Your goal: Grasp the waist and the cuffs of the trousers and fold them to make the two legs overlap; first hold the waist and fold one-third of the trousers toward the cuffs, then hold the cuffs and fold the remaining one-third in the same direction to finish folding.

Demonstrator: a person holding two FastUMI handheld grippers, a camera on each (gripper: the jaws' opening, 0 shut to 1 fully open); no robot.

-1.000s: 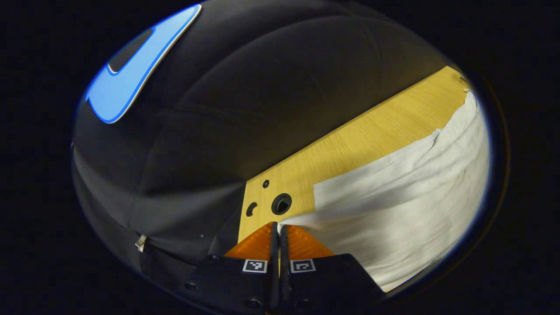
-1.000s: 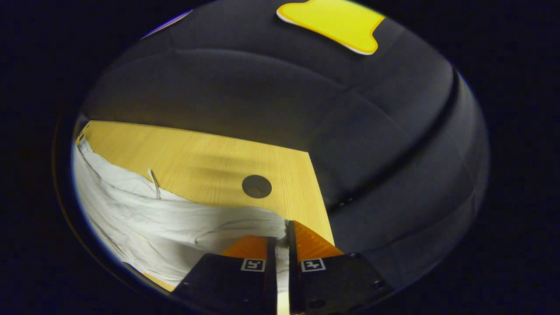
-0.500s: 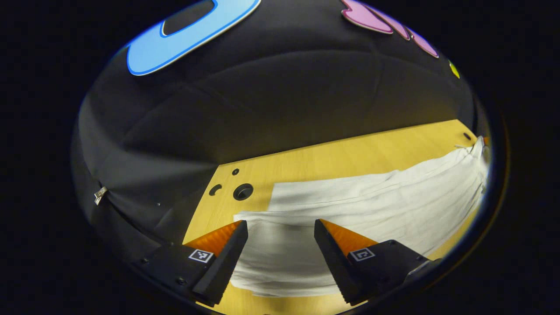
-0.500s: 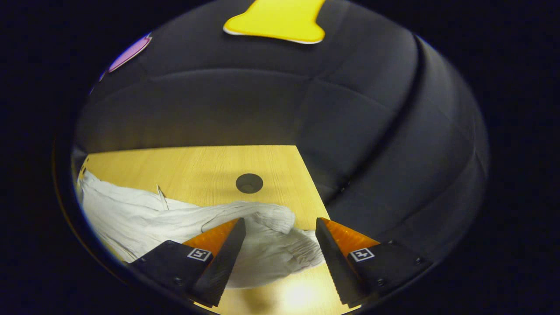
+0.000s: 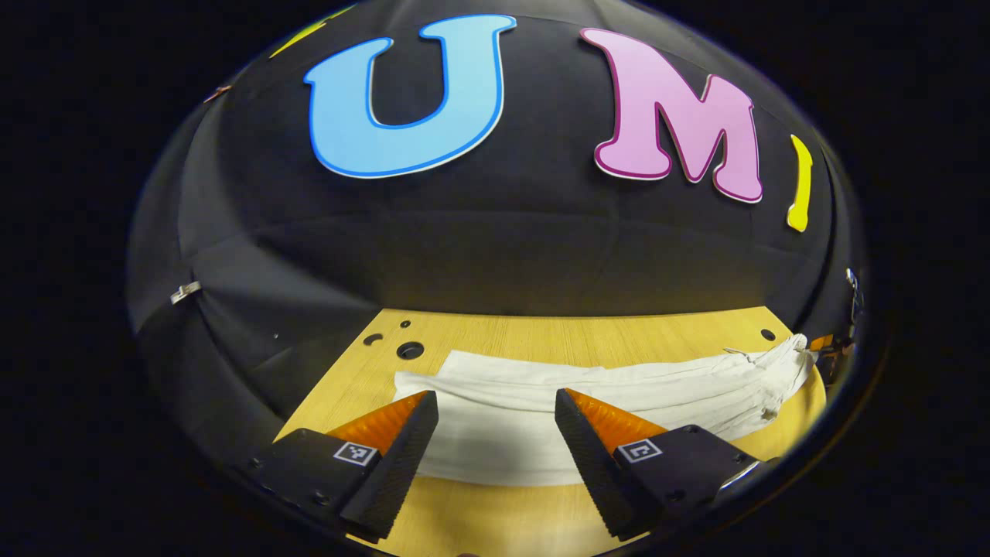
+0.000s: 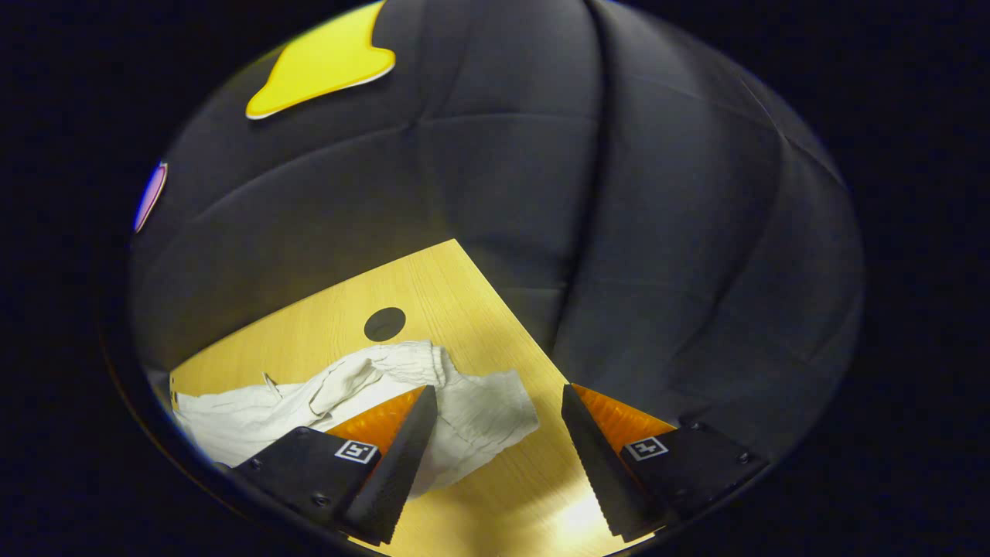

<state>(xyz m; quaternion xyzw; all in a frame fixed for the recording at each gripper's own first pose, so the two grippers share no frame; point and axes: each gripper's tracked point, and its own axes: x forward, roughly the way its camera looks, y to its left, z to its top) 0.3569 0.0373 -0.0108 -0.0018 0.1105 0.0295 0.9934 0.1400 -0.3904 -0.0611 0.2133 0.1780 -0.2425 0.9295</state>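
White trousers [image 5: 588, 402] are lying on the wooden bench [image 5: 541, 340], long axis running across it, gathered waist [image 6: 464, 402] at my right. I am holding the left gripper [image 5: 495, 441] and right gripper [image 6: 499, 441] above them, fingers spread, gripping nothing. Next, I am judging, both should pinch the waist corners squarely.

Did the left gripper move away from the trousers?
Yes. The left gripper let go and pulled back; the trousers and table hole look farther off.
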